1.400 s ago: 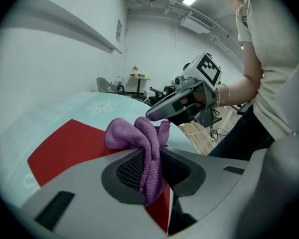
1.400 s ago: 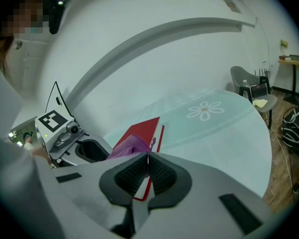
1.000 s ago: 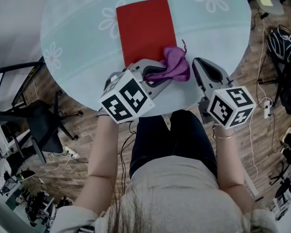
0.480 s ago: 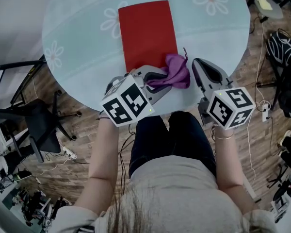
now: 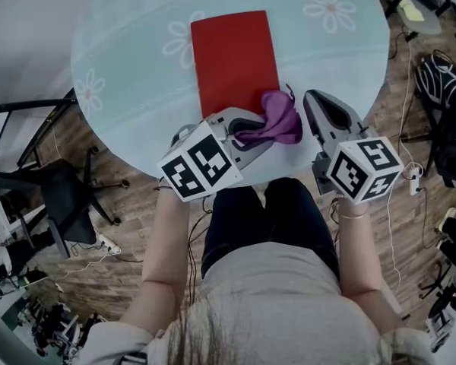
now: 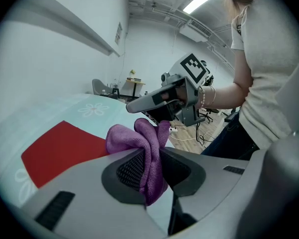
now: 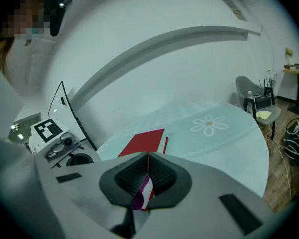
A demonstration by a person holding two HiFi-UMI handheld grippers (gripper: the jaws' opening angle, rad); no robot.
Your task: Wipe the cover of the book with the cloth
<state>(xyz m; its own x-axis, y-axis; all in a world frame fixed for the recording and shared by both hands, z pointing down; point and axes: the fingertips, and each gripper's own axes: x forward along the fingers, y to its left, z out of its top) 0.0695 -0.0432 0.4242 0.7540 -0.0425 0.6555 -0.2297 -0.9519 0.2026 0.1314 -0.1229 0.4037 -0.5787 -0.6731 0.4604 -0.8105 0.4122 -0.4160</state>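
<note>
We are pinching the purple cloth [image 5: 280,116] in our left hand-held gripper [image 6: 150,158], its jaws closing on a fold of the fabric while the rest is bunching out beyond the tips. We are holding our right hand-held gripper [image 7: 147,171] pressed together on nothing, at about 3 o'clock of the cloth and just beside it. The red book [image 5: 235,59] is lying flat on the round worktop [image 5: 137,74], its long axis running roughly from 12 to 6 o'clock. From the left jaws it is lying at about 11 o'clock, and the cloth bunch is sitting at the book's 5 o'clock corner, seemingly touching the cover there. We are judging that the left hand-held gripper, the nearer one, should be sweeping toward 12 o'clock along the cover.
</note>
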